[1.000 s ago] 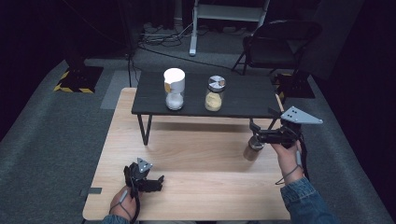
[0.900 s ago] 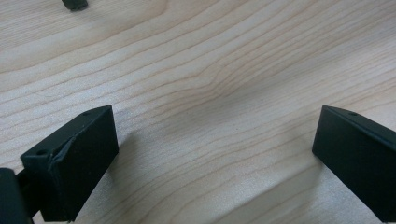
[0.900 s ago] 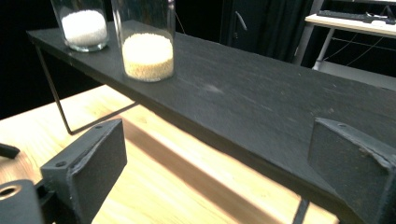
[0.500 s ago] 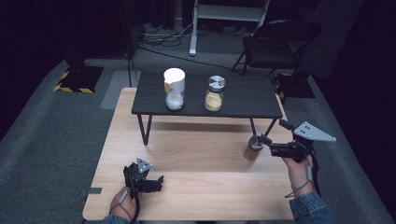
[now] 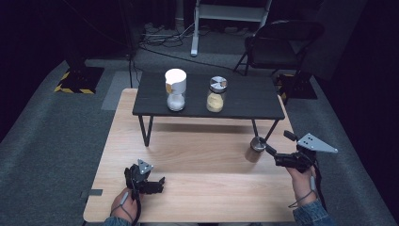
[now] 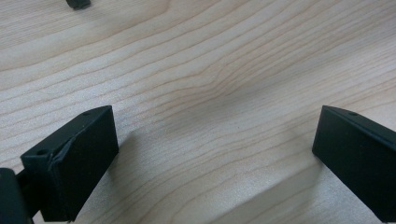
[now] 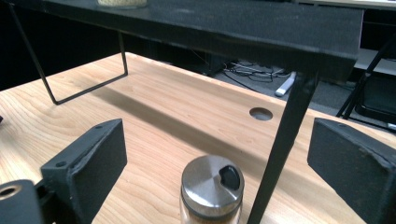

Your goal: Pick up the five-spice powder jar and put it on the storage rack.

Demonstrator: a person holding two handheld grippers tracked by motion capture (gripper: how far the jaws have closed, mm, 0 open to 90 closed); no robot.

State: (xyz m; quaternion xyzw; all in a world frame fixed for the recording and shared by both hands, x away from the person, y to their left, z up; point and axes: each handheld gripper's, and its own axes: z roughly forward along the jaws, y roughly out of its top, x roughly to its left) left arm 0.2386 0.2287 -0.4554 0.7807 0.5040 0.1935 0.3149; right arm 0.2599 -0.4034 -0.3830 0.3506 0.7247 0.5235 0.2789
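Note:
A small jar with a metal shaker lid (image 5: 255, 149) (image 7: 212, 186) stands upright on the wooden table (image 5: 202, 155), beside the front right leg (image 7: 280, 154) of the black shelf (image 5: 244, 101). My right gripper (image 5: 277, 142) (image 7: 217, 133) is just right of the jar, open, with its jaws wide on either side and clear of it. Near the table's front left, my left gripper (image 5: 159, 181) (image 6: 217, 116) rests low over bare wood, open with nothing in it.
On the shelf stand a white-lidded jar of white powder (image 5: 175, 89) and a metal-lidded jar of yellow contents (image 5: 216, 94). A round hole (image 7: 260, 113) sits in the table behind the leg. A folding chair (image 5: 282, 42) is beyond the table.
My right gripper has drawn back to the right and sunk toward the table, away from the jar. The jar and the left gripper have stayed in place.

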